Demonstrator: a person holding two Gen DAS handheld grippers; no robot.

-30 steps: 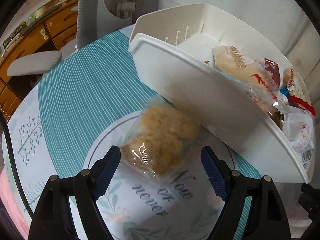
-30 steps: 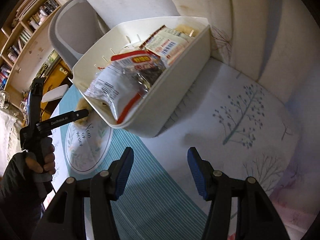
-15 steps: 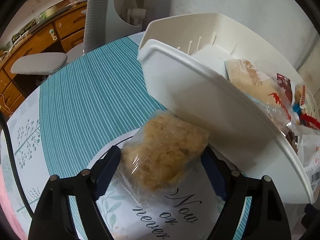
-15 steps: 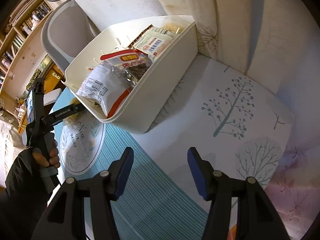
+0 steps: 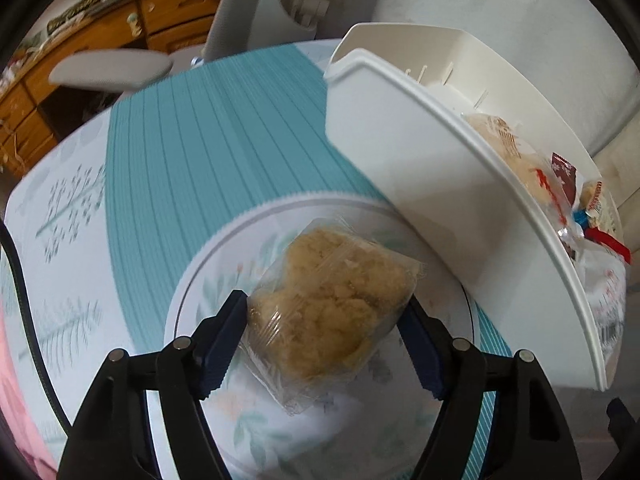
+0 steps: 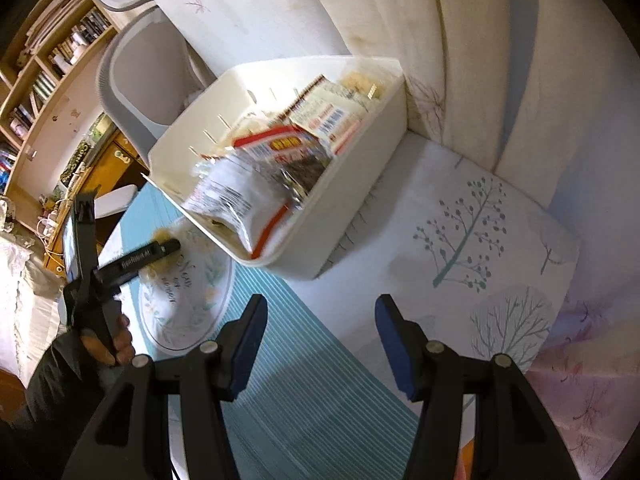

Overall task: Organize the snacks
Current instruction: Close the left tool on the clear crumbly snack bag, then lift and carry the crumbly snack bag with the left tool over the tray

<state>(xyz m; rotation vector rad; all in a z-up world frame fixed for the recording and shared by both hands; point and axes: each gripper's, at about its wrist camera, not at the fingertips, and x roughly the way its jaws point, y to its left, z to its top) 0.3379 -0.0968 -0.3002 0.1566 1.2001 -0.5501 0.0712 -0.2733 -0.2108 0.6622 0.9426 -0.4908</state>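
Two hand-held grippers in view. Left hand-held gripper (image 5: 322, 316): blue pads against both sides of a clear-wrapped crumbly cake snack (image 5: 332, 308); fingers clamped on it, wrapper creased at the left pad (image 5: 224, 340). Snack sits directly ahead at 12 o'clock between the fingers, above the round floral placemat (image 5: 208, 280); cannot tell whether it touches the mat or is just lifted. Long axis of the snack runs roughly 8 to 2 o'clock, across the finger line.

Right hand-held gripper (image 6: 318, 344): fingers apart, nothing between them, hovering over the teal striped desk cloth (image 6: 320, 412), well apart from the snack. Left is the nearer one by far.

Key relation: white storage bin (image 5: 420, 168) lies at 1–2 o'clock from the held snack, its near wall just beside the wrapper. Judgement: next move needs a lift over that rim, then release inside; free space shows at the bin's far-left end.

Bin contents, right wrist view: several packets (image 6: 260, 176) piled toward one end, one with a red band, one with a barcode. Printing too blurred to read.

Legible writing: placemat script (image 6: 176, 284) looks like "Now or never", partly hidden; white lettering on the left gripper's arm (image 6: 138, 258), unreadable

Far: office chair (image 6: 140, 76), bookshelf (image 6: 44, 60)
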